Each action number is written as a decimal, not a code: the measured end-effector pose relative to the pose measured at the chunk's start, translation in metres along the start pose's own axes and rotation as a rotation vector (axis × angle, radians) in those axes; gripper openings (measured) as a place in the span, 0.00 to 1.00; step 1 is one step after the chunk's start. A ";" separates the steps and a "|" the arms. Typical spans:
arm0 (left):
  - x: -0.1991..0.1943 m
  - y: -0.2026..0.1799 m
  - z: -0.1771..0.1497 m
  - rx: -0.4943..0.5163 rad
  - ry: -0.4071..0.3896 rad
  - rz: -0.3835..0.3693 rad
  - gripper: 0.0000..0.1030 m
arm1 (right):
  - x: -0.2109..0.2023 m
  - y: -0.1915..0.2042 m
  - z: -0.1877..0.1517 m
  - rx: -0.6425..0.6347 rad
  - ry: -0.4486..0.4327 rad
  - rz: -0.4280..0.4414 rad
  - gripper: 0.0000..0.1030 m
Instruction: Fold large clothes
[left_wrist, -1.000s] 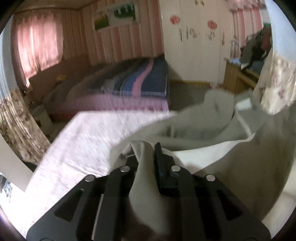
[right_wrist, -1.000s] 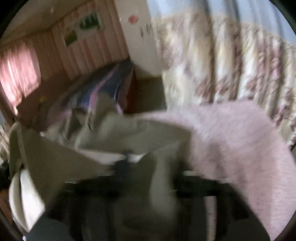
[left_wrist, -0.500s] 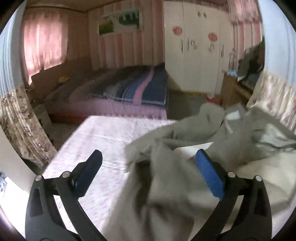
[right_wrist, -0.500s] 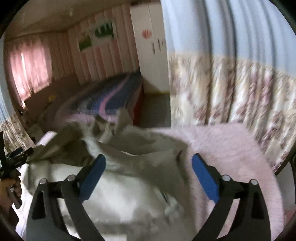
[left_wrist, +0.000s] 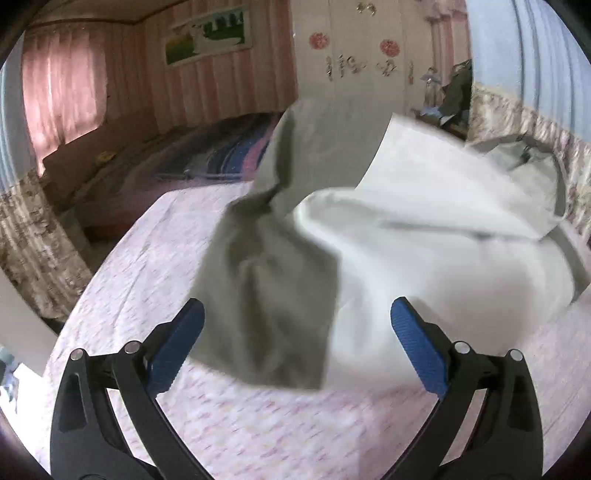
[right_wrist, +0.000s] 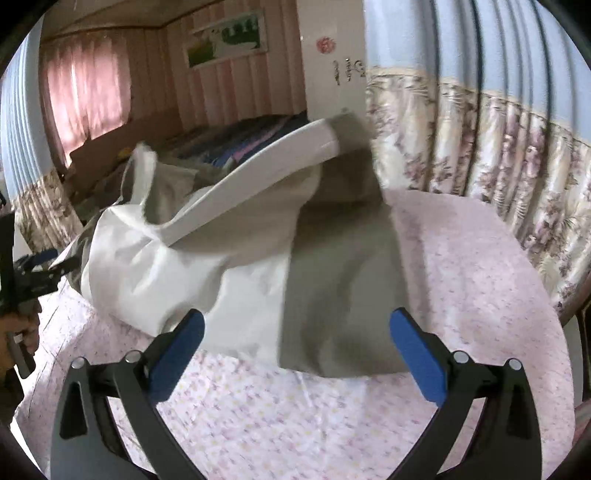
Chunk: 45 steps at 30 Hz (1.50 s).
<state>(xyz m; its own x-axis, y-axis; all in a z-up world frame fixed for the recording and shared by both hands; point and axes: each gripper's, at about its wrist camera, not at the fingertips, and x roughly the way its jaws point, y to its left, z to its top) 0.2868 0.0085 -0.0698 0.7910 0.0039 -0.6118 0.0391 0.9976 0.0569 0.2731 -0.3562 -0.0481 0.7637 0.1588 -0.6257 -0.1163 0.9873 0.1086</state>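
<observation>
A large grey and white garment (left_wrist: 369, 236) lies crumpled on a bed with a pink flowered sheet (left_wrist: 258, 424). In the left wrist view my left gripper (left_wrist: 297, 325) is open just short of the garment's grey near edge, nothing between its blue pads. In the right wrist view the same garment (right_wrist: 258, 258) is bunched, a white sleeve sticking up toward the back. My right gripper (right_wrist: 295, 325) is open, its fingers apart from the cloth's near edge. The left gripper (right_wrist: 40, 266) and the hand holding it show at the left edge of the right wrist view.
A second bed (left_wrist: 221, 155) with a striped blue and pink cover stands beyond. A white wardrobe (left_wrist: 354, 66) and pink curtains (left_wrist: 62, 88) line the back. A flowered curtain (right_wrist: 480, 155) hangs close on the right of the bed.
Both grippers let go of the garment: they were closed on cloth a second ago and now stand wide. Both have pulled back, and the garment has dropped onto the sheet.
</observation>
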 end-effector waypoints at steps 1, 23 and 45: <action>0.002 -0.005 0.005 0.002 0.003 -0.009 0.97 | 0.005 0.006 0.004 -0.005 -0.004 0.002 0.98; 0.183 -0.015 0.108 -0.061 0.155 0.105 0.97 | 0.193 0.005 0.113 0.040 0.211 -0.133 0.98; 0.207 0.118 0.137 -0.295 0.079 0.226 0.95 | 0.207 -0.094 0.143 0.195 0.170 -0.179 0.98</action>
<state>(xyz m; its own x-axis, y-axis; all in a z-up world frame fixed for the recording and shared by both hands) 0.5386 0.1174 -0.0820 0.7094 0.2201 -0.6695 -0.3177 0.9478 -0.0251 0.5326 -0.4171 -0.0775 0.6419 -0.0018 -0.7668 0.1473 0.9817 0.1210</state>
